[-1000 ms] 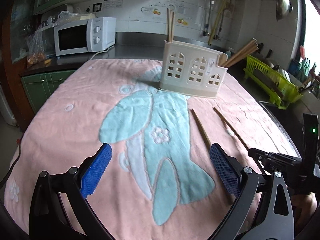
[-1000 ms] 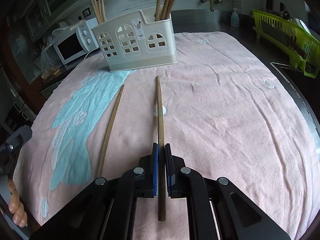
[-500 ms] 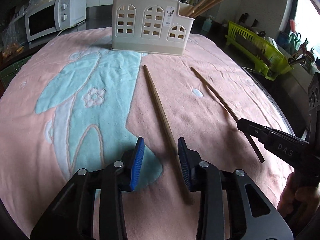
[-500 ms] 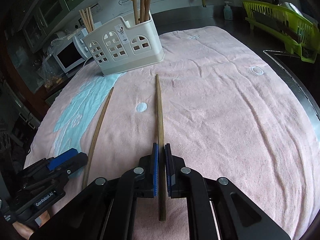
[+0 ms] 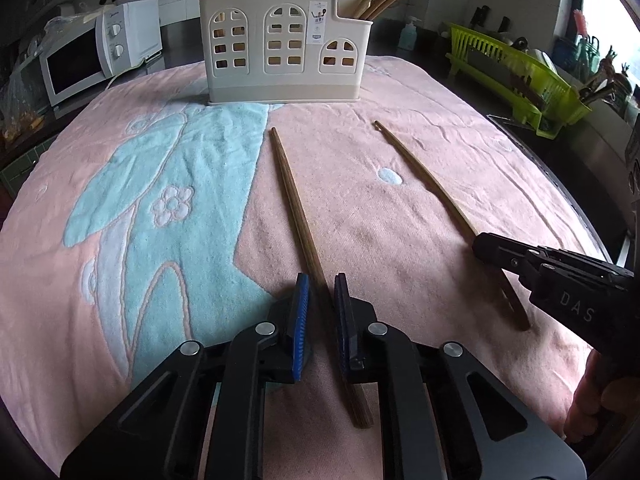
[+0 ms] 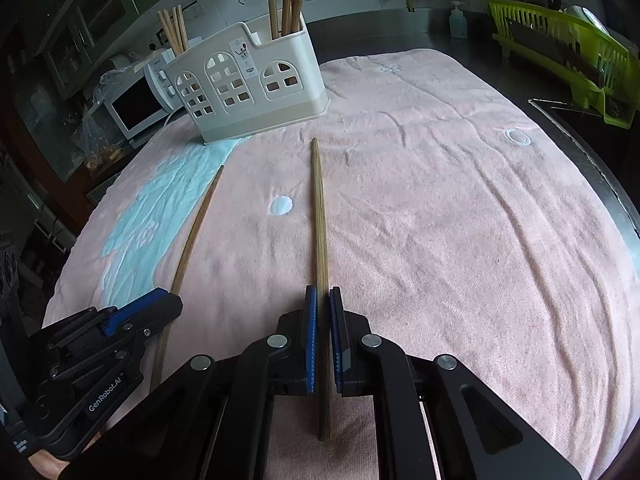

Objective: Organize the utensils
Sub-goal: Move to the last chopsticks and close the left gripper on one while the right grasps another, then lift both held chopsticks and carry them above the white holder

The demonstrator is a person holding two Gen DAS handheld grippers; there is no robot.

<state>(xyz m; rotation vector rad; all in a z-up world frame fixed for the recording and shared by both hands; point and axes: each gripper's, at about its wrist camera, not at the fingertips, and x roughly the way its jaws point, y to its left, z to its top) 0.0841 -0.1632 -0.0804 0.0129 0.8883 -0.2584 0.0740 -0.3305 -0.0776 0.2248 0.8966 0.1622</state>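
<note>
Two wooden chopsticks lie on a pink and teal towel [image 5: 400,92], pointing at a cream utensil holder [image 5: 280,80] with several chopsticks standing in it. My left gripper [image 5: 320,280] is low over the left chopstick [image 5: 292,200], and its blue pads are closing onto the thick end. My right gripper [image 6: 322,292] is shut on the right chopstick [image 6: 319,208], whose tip rests on the towel. Each gripper shows in the other's view: right gripper [image 5: 480,242], left gripper [image 6: 172,304]. The holder [image 6: 248,112] stands at the far edge of the towel.
A white microwave [image 5: 92,56] sits at the back left. A lime green dish rack [image 5: 516,68] and a soap bottle [image 5: 408,34] stand on the dark counter at the right. The towel ends at the table's right edge [image 6: 600,176].
My left gripper swung right and down over the left chopstick, and its jaws went from wide open to nearly together around it. The right gripper kept its grip and barely moved.
</note>
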